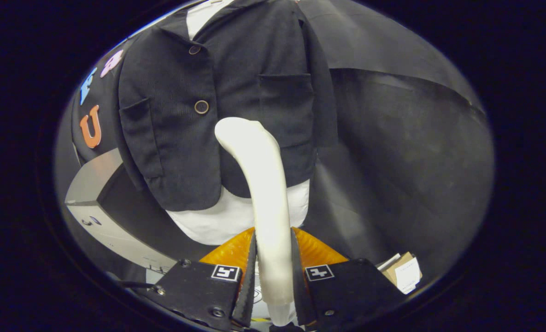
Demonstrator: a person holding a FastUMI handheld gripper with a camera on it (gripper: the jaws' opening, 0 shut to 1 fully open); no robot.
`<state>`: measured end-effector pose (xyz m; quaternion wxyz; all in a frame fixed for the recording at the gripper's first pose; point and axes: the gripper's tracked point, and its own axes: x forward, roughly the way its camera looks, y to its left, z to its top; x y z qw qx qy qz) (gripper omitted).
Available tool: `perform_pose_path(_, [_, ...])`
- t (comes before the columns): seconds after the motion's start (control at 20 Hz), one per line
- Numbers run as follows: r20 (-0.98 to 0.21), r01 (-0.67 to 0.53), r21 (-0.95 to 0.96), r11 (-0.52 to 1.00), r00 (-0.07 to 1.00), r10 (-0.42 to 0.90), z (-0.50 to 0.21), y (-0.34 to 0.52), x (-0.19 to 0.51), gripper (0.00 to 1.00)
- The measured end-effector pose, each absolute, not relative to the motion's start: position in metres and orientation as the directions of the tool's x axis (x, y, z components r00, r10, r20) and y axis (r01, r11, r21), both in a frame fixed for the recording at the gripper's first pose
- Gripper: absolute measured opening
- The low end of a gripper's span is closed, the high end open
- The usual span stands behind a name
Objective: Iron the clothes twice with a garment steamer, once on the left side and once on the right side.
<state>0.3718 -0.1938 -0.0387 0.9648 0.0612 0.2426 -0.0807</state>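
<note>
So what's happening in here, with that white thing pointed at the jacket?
A person is working a handheld gripper, and its two fingers are clamped on the handle of a white garment steamer. The steamer's head reaches up to the front of a dark jacket hanging over a white shirt, near the jacket's middle, just below its lower button. Whether the head touches the cloth is hard to tell.

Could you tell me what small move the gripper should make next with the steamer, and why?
Probably ease the steamer forward until its head meets the dark jacket. The gripper is shut on the steamer's white handle, and the head sits low in front of the jacket, near its hem above the white shirt; whether it touches the fabric is unclear.
</note>
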Motion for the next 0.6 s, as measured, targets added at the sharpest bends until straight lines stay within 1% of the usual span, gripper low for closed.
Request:
perform_pose_path(0.25, [-0.490,0.135,0.140,0.981,0.870,-0.050,-0.055,-0.203,0.375,0.38])
perform_pose_path(0.45, [-0.495,0.137,0.164,0.977,0.868,-0.039,-0.067,-0.204,0.371,0.39])
perform_pose_path(0.6, [-0.496,0.148,0.165,0.975,0.867,-0.048,-0.073,-0.197,0.344,0.39])
